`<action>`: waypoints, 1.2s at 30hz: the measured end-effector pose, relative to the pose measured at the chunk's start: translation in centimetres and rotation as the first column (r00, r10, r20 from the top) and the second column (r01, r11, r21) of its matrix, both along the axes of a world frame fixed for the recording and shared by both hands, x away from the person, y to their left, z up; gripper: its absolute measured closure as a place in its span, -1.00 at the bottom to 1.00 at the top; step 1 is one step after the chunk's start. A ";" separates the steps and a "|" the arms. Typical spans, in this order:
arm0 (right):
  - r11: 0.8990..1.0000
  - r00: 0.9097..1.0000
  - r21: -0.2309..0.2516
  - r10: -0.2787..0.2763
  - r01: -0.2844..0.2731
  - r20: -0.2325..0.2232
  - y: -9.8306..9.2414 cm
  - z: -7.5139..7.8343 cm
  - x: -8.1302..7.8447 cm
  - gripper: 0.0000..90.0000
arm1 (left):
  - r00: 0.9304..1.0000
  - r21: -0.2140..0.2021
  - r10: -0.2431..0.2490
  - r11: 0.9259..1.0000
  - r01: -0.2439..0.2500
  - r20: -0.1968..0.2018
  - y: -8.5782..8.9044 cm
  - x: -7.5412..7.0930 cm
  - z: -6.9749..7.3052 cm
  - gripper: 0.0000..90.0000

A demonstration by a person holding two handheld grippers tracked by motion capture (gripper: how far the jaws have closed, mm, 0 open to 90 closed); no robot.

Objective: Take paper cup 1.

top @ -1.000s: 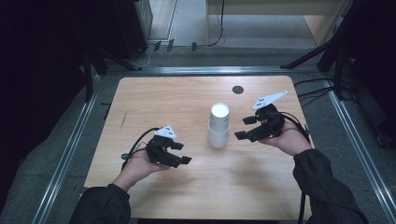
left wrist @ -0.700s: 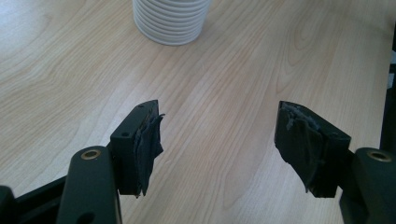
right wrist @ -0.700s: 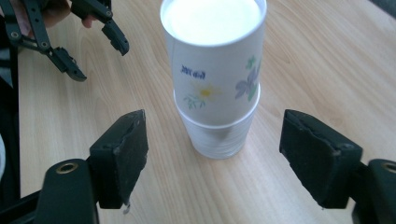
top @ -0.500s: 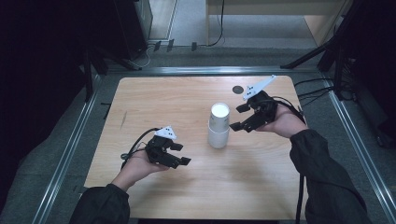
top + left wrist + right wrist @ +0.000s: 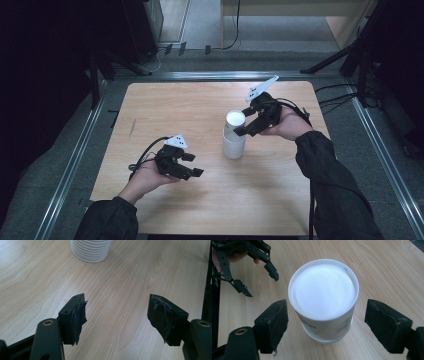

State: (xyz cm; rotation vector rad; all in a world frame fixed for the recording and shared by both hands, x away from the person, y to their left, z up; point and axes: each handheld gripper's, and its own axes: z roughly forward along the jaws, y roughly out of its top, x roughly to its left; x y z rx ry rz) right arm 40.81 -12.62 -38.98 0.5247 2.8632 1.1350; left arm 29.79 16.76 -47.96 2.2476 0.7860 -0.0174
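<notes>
A stack of upturned white paper cups (image 5: 234, 139) stands at the middle of the wooden table (image 5: 200, 100). My right gripper (image 5: 245, 123) hovers at the stack's top from the right. Its jaws have just been opening and now stand wide on either side of the top cup (image 5: 324, 295), with a gap on both sides. My left gripper (image 5: 192, 165) rests low to the stack's left, near the front. It is open, with bare wood between its pads (image 5: 78, 315). The stack's ribbed rims (image 5: 90, 251) show ahead of it. The left gripper (image 5: 260, 284) also appears beyond the cups in the right gripper view.
Metal rails (image 5: 75, 160) run along both sides of the table, with the floor beyond. Cables (image 5: 340, 95) lie off the right edge. Dark stands (image 5: 100, 65) rise at the back left. Bare wood surrounds the stack on all sides.
My right gripper has moved left and a little up, from beside the stack to its top, and its jaws have spread wider. The left hand has stayed in place.
</notes>
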 end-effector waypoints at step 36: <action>0.999 1.000 -0.034 -0.002 0.002 0.007 1.1 1.0 0.0 -0.26 | 1.000 0.011 0.005 1.000 -0.005 -0.003 0.0 0.1 -0.1 -0.37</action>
